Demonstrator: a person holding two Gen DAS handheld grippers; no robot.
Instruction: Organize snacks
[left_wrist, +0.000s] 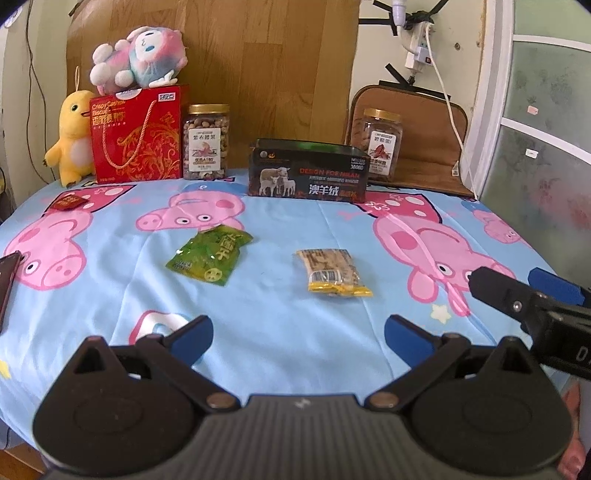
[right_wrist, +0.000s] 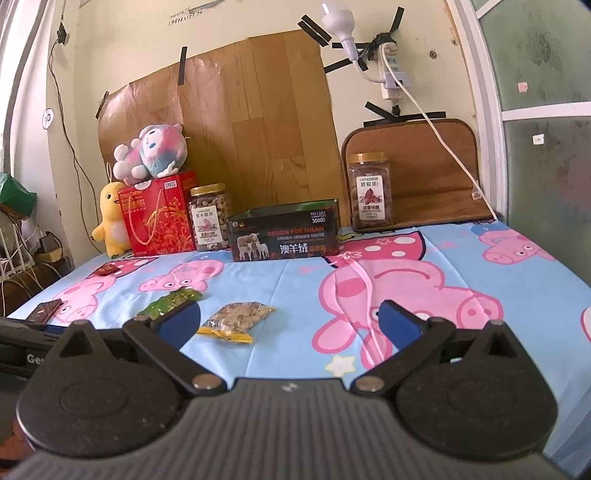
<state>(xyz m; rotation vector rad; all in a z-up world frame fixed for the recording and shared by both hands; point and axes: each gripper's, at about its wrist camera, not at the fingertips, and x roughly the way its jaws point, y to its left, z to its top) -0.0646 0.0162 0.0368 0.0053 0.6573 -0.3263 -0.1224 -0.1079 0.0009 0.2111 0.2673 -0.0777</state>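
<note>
A green snack packet (left_wrist: 208, 255) (right_wrist: 170, 307) and a clear packet of nuts with a yellow edge (left_wrist: 332, 272) (right_wrist: 236, 319) lie on the blue cartoon-pig cloth (left_wrist: 288, 325) (right_wrist: 295, 291). A dark open box with sheep on it (left_wrist: 308, 170) (right_wrist: 284, 230) stands behind them. My left gripper (left_wrist: 298, 338) hovers open near the front edge, short of both packets, nothing between its fingers. My right gripper (right_wrist: 290, 326) is open too, to the right of the packets; it shows in the left wrist view as a black arm (left_wrist: 517, 299).
Along the back wall stand a red gift box (left_wrist: 137, 134) with a plush on top, a yellow plush (left_wrist: 72, 136) and two jars of nuts (left_wrist: 206, 142) (left_wrist: 379, 144). A small red packet (left_wrist: 68, 202) and a dark packet (left_wrist: 9, 280) lie at the left.
</note>
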